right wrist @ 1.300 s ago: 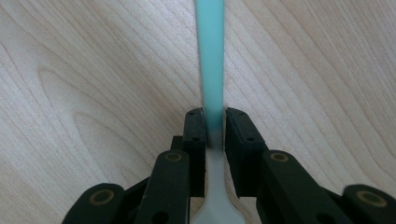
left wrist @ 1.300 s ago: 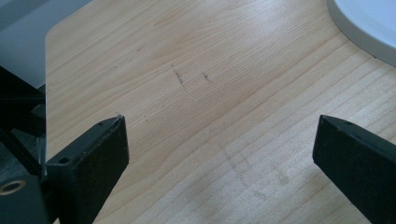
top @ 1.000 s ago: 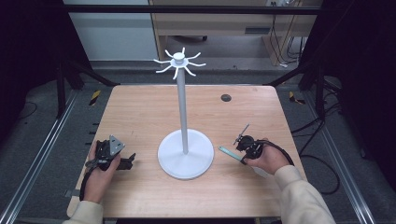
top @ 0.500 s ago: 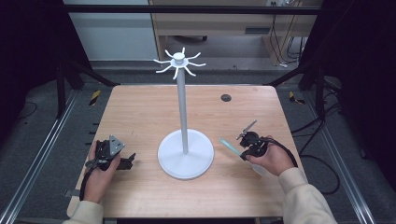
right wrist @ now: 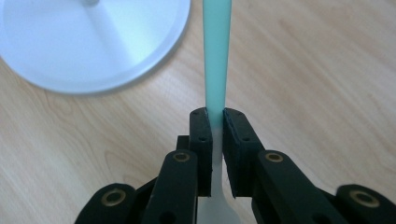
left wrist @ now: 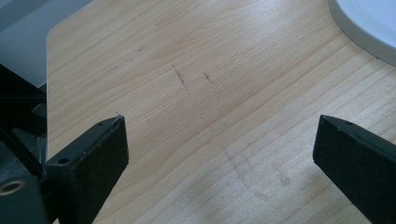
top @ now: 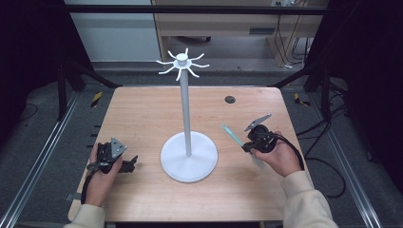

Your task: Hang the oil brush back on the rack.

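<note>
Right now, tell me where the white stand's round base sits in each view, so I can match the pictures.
High view: the round base lies at the table's centre, between the left tongs and the right tongs.
Left gripper view: an arc of its rim fills the top right corner.
Right gripper view: it takes the upper left, left of the green strip.
Shared landmark: the wooden tabletop.

Bright, even light on the table (top: 142,118); surroundings dark; close gripper views look slightly soft, perhaps defocused.
</note>
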A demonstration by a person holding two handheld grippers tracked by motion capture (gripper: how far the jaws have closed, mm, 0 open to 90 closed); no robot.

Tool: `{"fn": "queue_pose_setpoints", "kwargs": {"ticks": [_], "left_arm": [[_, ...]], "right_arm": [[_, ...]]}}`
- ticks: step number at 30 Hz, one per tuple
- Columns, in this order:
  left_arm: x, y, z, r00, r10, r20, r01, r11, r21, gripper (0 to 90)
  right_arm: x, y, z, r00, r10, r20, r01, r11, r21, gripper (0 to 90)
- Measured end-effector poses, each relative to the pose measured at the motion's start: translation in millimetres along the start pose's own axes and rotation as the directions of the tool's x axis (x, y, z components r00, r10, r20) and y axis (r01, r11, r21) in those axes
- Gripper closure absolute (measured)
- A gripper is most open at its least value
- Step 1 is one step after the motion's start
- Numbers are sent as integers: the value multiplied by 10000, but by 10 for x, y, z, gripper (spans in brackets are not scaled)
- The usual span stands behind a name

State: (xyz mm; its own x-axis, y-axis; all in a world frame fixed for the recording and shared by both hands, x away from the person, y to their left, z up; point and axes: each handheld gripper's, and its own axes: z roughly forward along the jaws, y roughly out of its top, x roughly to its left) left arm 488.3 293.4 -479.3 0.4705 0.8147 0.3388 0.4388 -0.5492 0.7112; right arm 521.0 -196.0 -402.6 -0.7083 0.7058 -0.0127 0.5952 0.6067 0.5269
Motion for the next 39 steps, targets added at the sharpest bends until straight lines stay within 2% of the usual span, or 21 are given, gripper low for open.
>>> {"fn": "queue_pose_setpoints", "kwargs": {"ticks": [2,6,8,10,11,14,15,17,20,24,26,30,31,32,34,37,38,39], "left_arm": [[0,-2,-3,10000,4,-1,-4,10000,22,29],[7,-9,-1,10000,-80,-16,80,10000,-24,28],[13,-11,0,9999,-101,-31,101,9999,6,28],[17,-13,-2,9999,-104,-59,104,9999,26,27],[16,-13,-4,9999,-143,-74,143,9999,-2,27],[19,-15,-6,9999,-109,-82,109,9999,31,27],[20,-18,-7,9999,-129,-52,130,9999,36,27],[14,-28,-4,9998,-210,9,210,9998,11,27],[13,-26,-4,9997,-226,-18,226,9997,-32,27],[21,-13,-14,9995,-300,-34,300,9995,-106,27],[24,-9,-19,9995,-324,-44,324,9994,-149,27],[31,-7,-19,9995,-310,-15,310,9994,-181,28],[32,-6,-17,9996,-286,-2,286,9994,-172,28],[24,-1,-14,9996,-287,25,287,9993,-219,27],[17,2,-14,9996,-266,43,267,9994,-237,27],[13,4,-16,9997,-245,40,246,9994,-226,27],[12,4,-16,9997,-244,39,245,9994,-225,27],[12,5,-16,9997,-246,39,247,9994,-226,27]], "right_arm": [[3,17,-10,10000,21,95,-20,9999,-145,825],[-4,106,-54,9993,301,226,-277,9946,-1004,825],[-9,123,-65,9992,319,230,-290,9926,-1181,825],[-12,155,-95,9979,570,295,-514,9852,-1636,825],[-14,172,-122,9971,736,204,-679,9767,-2036,825],[-9,178,-171,9948,1002,188,-924,9639,-2499,825],[-9,178,-171,9948,1002,188,-924,9639,-2499,825],[9,164,-192,9933,1129,245,-1014,9536,-2834,825],[22,156,-198,9935,1064,414,-904,9544,-2844,825],[79,140,-190,9933,1066,444,-869,9431,-3209,825],[94,135,-181,9932,1089,409,-898,9413,-3254,825],[153,121,-181,9920,1180,454,-933,9254,-3674,825],[153,121,-181,9920,1180,454,-933,9254,-3674,825],[170,116,-207,9910,1261,441,-994,9170,-3863,825],[187,114,-236,9892,1388,473,-1080,9079,-4050,825],[207,118,-286,9887,1425,455,-1091,8949,-4327,825],[207,118,-286,9887,1425,455,-1091,8949,-4327,825],[225,127,-322,9892,1393,446,-1044,8858,-4521,825]]}}
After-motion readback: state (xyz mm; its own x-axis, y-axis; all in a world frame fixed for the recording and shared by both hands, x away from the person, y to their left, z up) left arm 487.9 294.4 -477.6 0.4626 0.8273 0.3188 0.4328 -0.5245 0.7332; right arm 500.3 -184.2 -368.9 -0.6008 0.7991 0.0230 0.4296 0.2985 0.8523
